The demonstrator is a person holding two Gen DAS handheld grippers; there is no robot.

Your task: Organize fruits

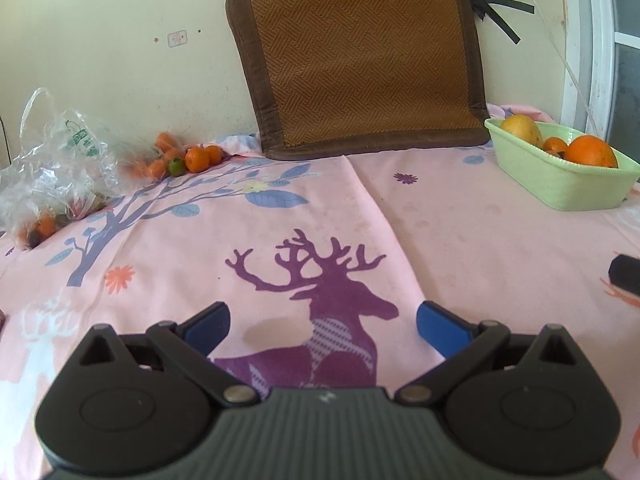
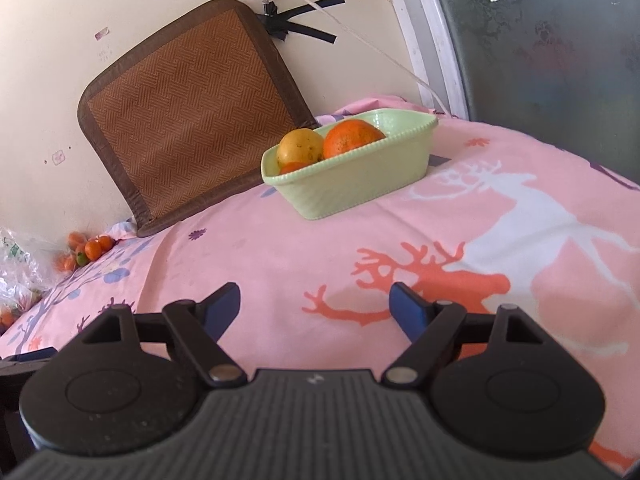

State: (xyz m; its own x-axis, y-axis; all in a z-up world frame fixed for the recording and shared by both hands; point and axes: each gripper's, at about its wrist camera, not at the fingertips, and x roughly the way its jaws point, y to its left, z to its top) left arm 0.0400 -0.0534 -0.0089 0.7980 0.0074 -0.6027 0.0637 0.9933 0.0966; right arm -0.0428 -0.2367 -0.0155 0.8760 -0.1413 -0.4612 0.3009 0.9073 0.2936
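Observation:
A pale green basket stands at the far right of the pink bedsheet. It holds a large orange, a yellow fruit and a small orange fruit. A pile of small tangerines with one green fruit lies by the wall at the far left. My left gripper is open and empty over the purple deer print. My right gripper is open and empty over the orange deer print.
A crumpled clear plastic bag with more fruit lies at the far left. A brown woven mat leans on the wall behind. A white cable hangs by the window frame. A dark object shows at the right edge.

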